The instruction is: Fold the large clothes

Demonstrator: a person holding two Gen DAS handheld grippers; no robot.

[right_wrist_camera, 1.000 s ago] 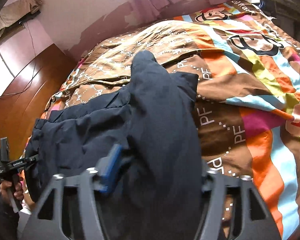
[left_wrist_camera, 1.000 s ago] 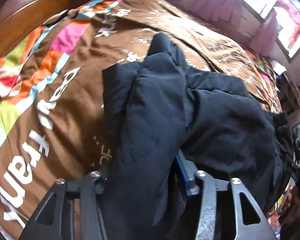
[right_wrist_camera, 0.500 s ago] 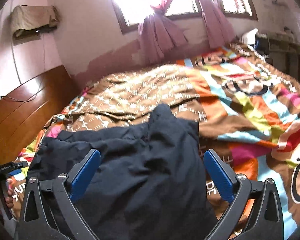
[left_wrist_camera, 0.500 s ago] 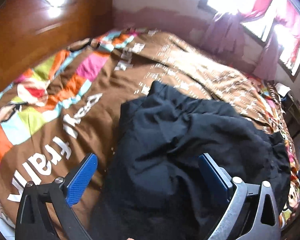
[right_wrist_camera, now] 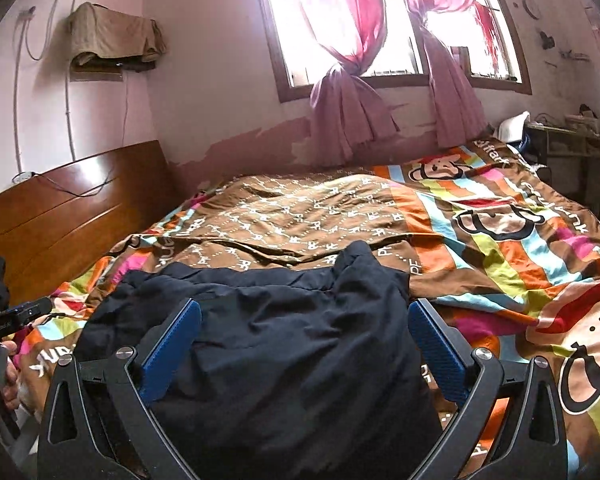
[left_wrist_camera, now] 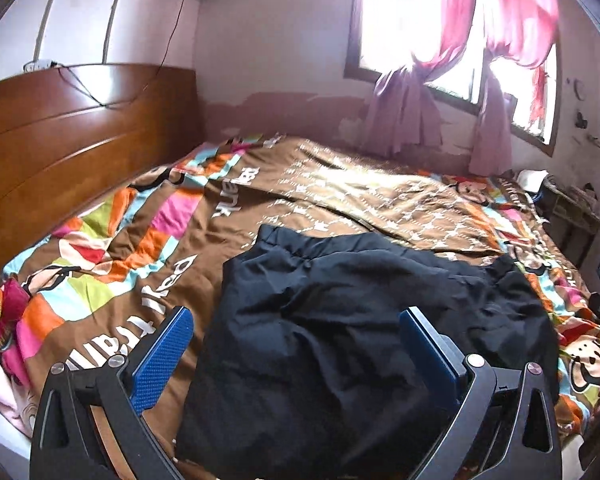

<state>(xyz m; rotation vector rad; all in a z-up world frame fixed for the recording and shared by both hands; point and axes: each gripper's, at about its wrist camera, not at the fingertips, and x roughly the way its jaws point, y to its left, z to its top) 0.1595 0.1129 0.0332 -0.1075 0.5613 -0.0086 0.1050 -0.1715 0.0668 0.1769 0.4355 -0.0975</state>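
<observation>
The dark navy padded fabric garment [left_wrist_camera: 352, 344] lies bunched in the lower centre of both frames, on the brown patterned quilt with coloured stripes [left_wrist_camera: 340, 184]. The left gripper [left_wrist_camera: 296, 340] has its jaws spread wide, holding nothing. The right gripper [right_wrist_camera: 304, 332] likewise stands wide apart, pads clear of the cloth.
</observation>
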